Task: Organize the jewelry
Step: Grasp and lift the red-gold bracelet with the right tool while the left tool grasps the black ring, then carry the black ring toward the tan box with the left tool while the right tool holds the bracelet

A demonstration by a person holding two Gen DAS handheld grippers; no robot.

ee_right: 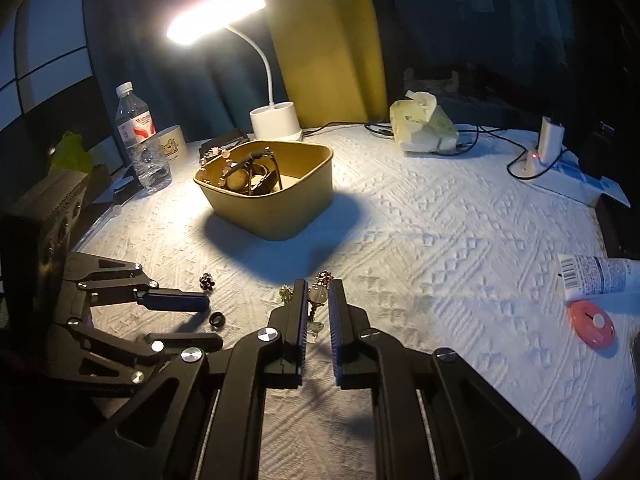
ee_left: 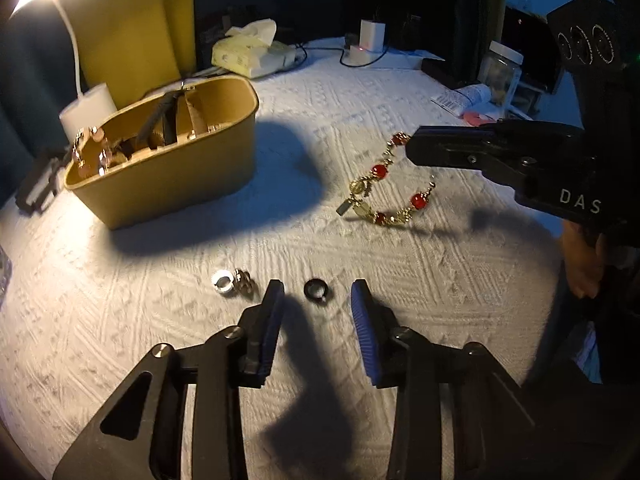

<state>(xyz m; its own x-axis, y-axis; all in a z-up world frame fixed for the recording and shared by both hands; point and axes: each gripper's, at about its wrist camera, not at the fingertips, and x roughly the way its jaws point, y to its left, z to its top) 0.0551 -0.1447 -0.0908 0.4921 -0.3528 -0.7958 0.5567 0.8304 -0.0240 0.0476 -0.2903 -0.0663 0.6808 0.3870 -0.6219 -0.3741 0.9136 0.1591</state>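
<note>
The right tongs (ee_right: 318, 292) grip one end of the bracelet (ee_left: 384, 184), its rest dangling, likely bound for the box (ee_left: 168, 168) beyond, while the left tongs (ee_left: 318, 292), spread wide, straddle the black ring (ee_left: 315, 289), empty.

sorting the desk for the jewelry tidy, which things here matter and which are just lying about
For the job: red-beaded gold bracelet in the right gripper; black ring between the open left gripper's fingers; silver ring; flower earring; tan jewelry box.

Lying about: desk lamp, water bottle, tissue pack, pink disc.
</note>
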